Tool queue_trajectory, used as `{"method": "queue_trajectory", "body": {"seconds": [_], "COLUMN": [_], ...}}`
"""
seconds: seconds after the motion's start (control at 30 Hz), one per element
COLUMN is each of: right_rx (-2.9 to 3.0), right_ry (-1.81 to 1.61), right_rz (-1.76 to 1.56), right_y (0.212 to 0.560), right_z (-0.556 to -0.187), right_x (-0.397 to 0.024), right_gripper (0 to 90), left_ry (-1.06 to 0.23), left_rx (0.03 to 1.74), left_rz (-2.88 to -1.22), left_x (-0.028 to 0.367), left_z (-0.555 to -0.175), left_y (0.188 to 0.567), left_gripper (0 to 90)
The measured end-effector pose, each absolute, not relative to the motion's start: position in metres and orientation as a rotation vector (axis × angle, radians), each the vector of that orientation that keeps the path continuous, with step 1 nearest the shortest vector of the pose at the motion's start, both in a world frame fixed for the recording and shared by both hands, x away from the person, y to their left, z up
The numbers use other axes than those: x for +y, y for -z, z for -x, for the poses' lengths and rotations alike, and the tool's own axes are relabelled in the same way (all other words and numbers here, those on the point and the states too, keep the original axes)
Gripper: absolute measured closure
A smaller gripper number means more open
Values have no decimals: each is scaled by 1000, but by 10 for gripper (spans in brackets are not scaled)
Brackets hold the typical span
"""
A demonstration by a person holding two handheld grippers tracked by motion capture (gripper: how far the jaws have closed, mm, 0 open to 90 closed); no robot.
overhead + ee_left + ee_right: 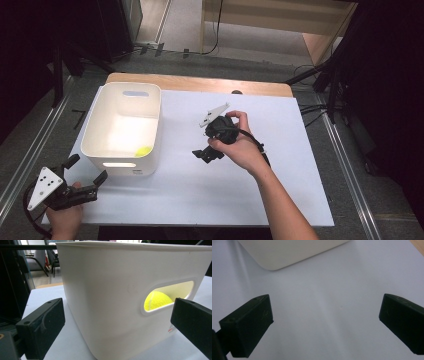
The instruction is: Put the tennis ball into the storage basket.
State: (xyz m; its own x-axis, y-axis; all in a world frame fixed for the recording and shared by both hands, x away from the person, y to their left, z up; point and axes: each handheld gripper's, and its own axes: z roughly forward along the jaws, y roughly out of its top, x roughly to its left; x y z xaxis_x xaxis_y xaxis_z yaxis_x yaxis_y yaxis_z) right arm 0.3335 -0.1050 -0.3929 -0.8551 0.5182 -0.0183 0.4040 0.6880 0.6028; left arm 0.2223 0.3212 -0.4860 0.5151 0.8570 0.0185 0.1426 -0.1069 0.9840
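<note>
Left gripper [89, 169]: jaws spread wide, holding nothing, near the table's 7 o'clock corner, aimed at the bin's near wall.
Right gripper [206, 153]: jaws wide apart, empty, over the white table [280, 165] at its centre, pointing toward 8 o'clock.
Bin [97, 131]: white, upright, at 10 o'clock on the table.
Tennis ball [142, 151]: yellow, inside the bin's near right corner, seen through the handle slot [170, 298].

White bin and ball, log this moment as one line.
ball: inside white bin | left tool: open, near bin's front | right tool: open, empty, over table
</note>
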Motion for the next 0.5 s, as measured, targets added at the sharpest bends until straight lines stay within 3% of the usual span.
{"method": "queue_trajectory", "body": {"seconds": [0.5], "right_rx": [2631], "right_ry": [-961], "right_rz": [-835], "right_y": [406], "right_z": [-318], "right_x": [-146], "right_gripper": [0], "left_ry": [-764], "left_rx": [878], "left_rz": [-1587], "left_x": [321], "left_z": [-222], "left_y": [486], "left_gripper": [0]}}
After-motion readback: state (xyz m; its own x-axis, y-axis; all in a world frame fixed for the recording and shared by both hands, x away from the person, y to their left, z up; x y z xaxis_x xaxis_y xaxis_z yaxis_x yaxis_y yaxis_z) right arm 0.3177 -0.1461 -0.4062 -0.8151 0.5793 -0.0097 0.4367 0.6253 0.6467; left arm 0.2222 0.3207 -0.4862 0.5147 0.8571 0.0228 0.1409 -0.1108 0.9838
